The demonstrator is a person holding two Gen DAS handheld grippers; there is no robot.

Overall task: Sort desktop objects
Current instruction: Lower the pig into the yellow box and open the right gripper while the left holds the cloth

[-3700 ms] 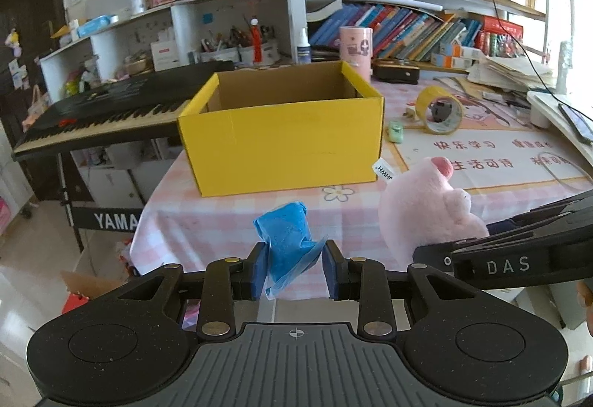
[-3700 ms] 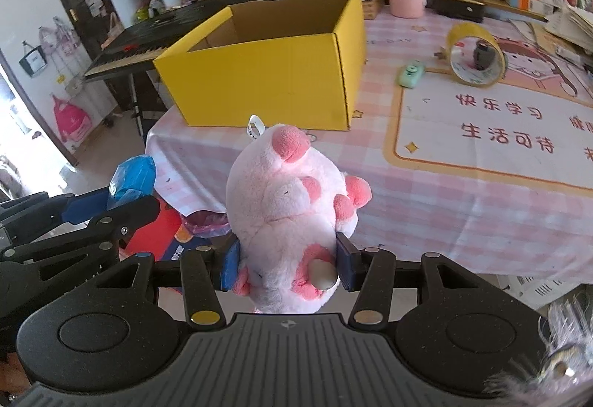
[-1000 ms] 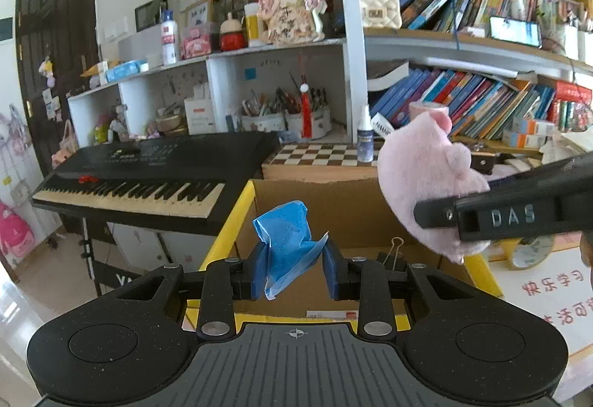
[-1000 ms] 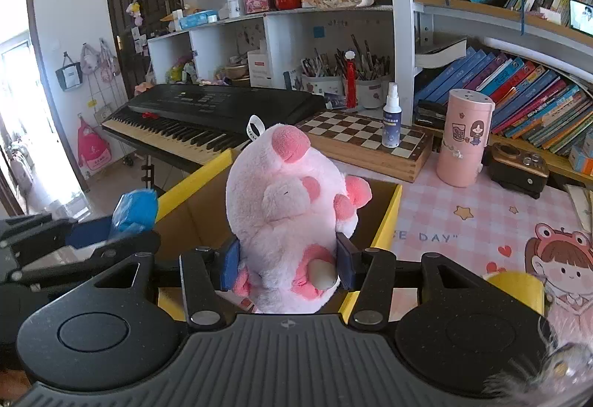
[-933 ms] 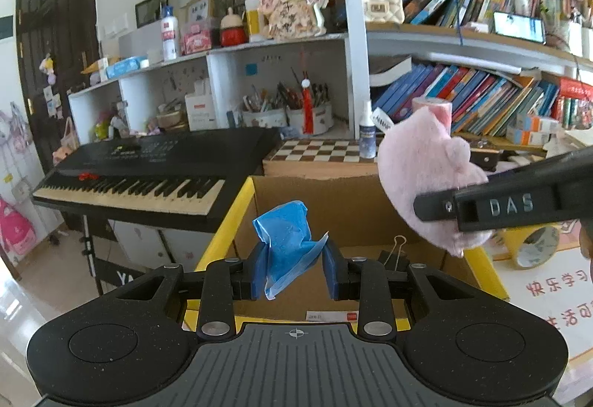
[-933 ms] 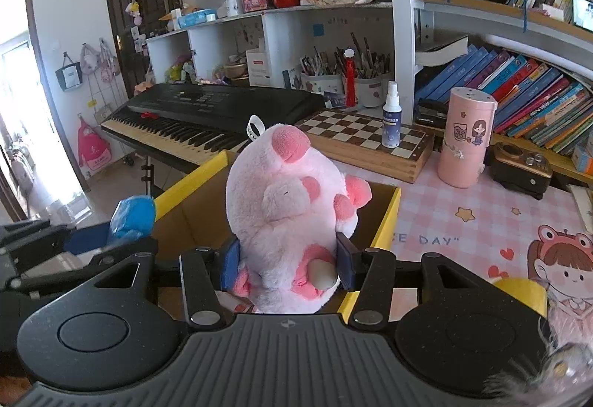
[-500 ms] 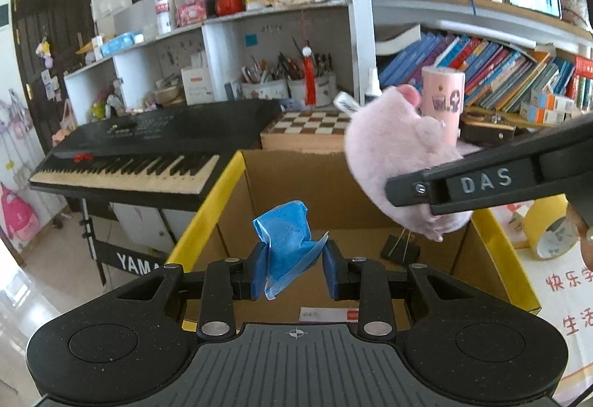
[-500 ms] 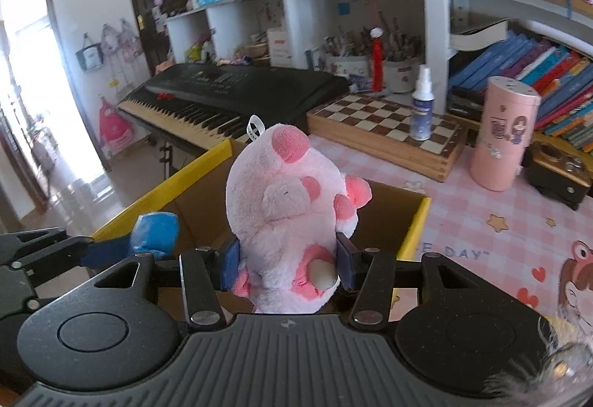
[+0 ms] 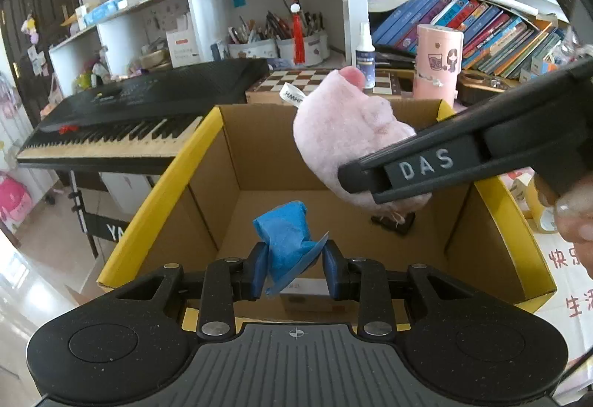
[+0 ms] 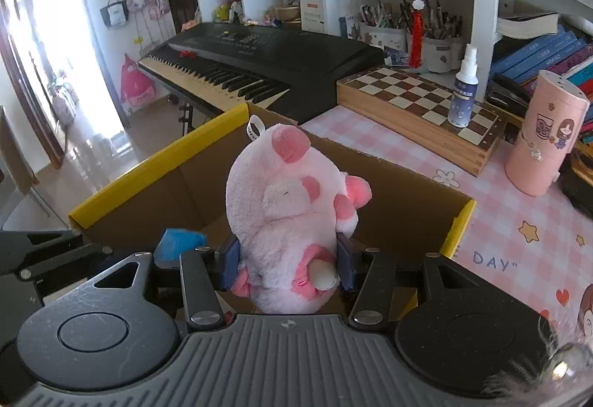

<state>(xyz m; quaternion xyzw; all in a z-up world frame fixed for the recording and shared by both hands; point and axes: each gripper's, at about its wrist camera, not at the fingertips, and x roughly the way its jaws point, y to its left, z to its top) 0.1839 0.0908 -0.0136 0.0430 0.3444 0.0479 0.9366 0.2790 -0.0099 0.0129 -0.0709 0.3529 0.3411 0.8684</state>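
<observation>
From my left wrist camera, I see the left gripper [image 9: 295, 271] pinching a crumpled blue wrapper [image 9: 287, 244] between its blue pads; the wrapper is a soft, creased wad with one thin flap sticking out toward the right pad. It hangs over the open mouth of the yellow cardboard box [image 9: 159, 192], whose outside is yellow and whose inside is plain brown. On the box floor I can make out a small black binder clip [image 9: 398, 223] and, near the front wall, a pale label I cannot read. Coming in from the right is the right gripper's arm marked "DAS", carrying the pink plush pig [image 9: 344, 136] above the box opening; from this side the toy is a pale pink fuzzy lump with a white loop tag at its top. A fingertip [image 9: 572, 218] of the person shows at the right edge.

From my right wrist camera, the right gripper [image 10: 287, 264] is clamped on the lower body of the pink plush pig [image 10: 285, 207], both pads pressed into its sides. The toy stands upright, pale pink with darker pink patches on its ear, cheek and feet. It sits over the box [image 10: 155, 162], with the blue wrapper [image 10: 178, 244] visible low on the left. Beyond the box lie the pink checked tablecloth [image 10: 370, 140], a chessboard [image 10: 418, 103], a spray bottle [image 10: 461, 88] and a keyboard [image 10: 237, 62].
</observation>
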